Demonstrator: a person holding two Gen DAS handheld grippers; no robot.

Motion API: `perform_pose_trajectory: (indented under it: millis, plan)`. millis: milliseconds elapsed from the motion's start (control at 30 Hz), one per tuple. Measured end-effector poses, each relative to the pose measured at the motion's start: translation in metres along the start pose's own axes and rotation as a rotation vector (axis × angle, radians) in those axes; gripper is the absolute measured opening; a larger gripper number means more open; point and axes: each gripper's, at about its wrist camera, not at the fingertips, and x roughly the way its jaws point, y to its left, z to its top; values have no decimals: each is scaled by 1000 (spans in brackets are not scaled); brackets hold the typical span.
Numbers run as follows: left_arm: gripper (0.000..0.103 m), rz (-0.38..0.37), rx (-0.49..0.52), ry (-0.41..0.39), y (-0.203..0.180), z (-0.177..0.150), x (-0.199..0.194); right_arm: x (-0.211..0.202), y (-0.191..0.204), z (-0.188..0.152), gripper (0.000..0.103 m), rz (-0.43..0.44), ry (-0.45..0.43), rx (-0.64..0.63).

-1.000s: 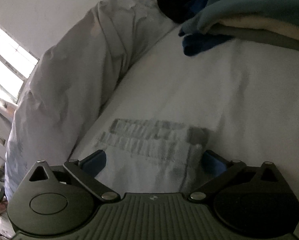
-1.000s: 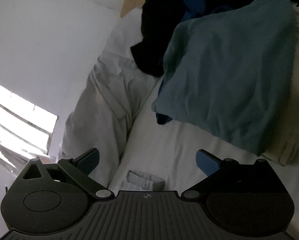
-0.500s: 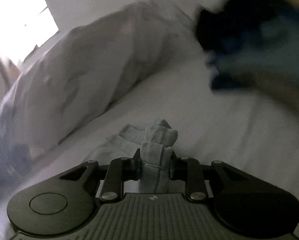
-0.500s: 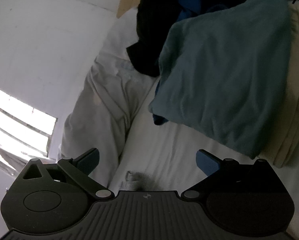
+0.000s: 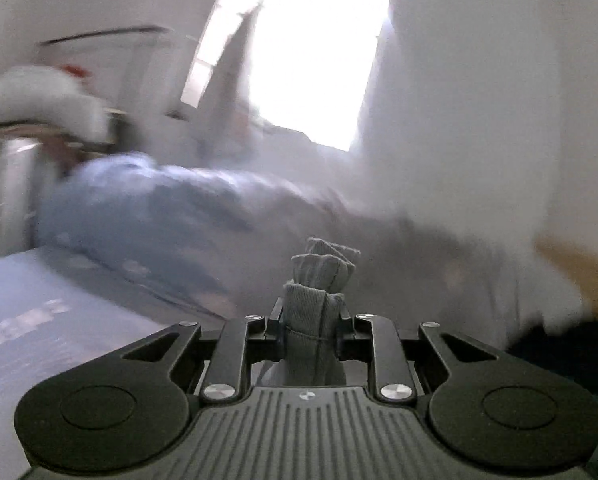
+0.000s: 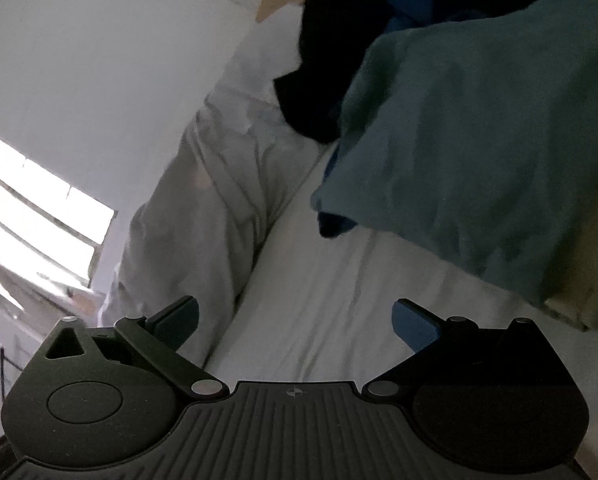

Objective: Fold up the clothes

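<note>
grey ribbed sock (image 5: 317, 312) bunched, folded over itself, clamped in left gripper (image 5: 310, 322) as its jaws are closing on it – seen only by left wrist view, background blurred, bright window (image 5: 311, 52) behind; right wrist view alone shows white bed sheet (image 6: 339, 300), teal folded garment (image 6: 479, 140) atop cream one (image 6: 587, 240), black garment (image 6: 323, 60) with partial white letters "he" – right gripper (image 6: 295, 316) spread wide, nothing between fingers
</note>
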Motion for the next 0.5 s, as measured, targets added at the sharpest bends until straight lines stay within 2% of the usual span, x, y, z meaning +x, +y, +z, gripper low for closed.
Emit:
perform_pose_trajectory:
  millis: [67,133,167,233,267,333,400,500]
  plan:
    - [23,51,-68,-97,31,-10,-43,3,3,-3,103,10,19,-12]
    - [23,111,-154,-138,66,-29,-75,5,9,-7,103,11,33,-50]
    - [23,166,-203,-125,89,-46,-81,5,13,-9,103,14,41,-76]
    - [23,276,-316,-33,135,-81,-69,6,20,-13,103,20,52,-121]
    - [23,326,-412,43,162,-103,-59,6,24,-16,103,23,58,-143]
    - [23,388,-596,115,193,-128,-60,7,31,-20,103,27,72,-188]
    - [23,388,-588,91,188,-133,-71,8,36,-25,103,26,86,-235]
    - [25,327,-529,100,166,-124,-74,10,43,-31,103,21,101,-295]
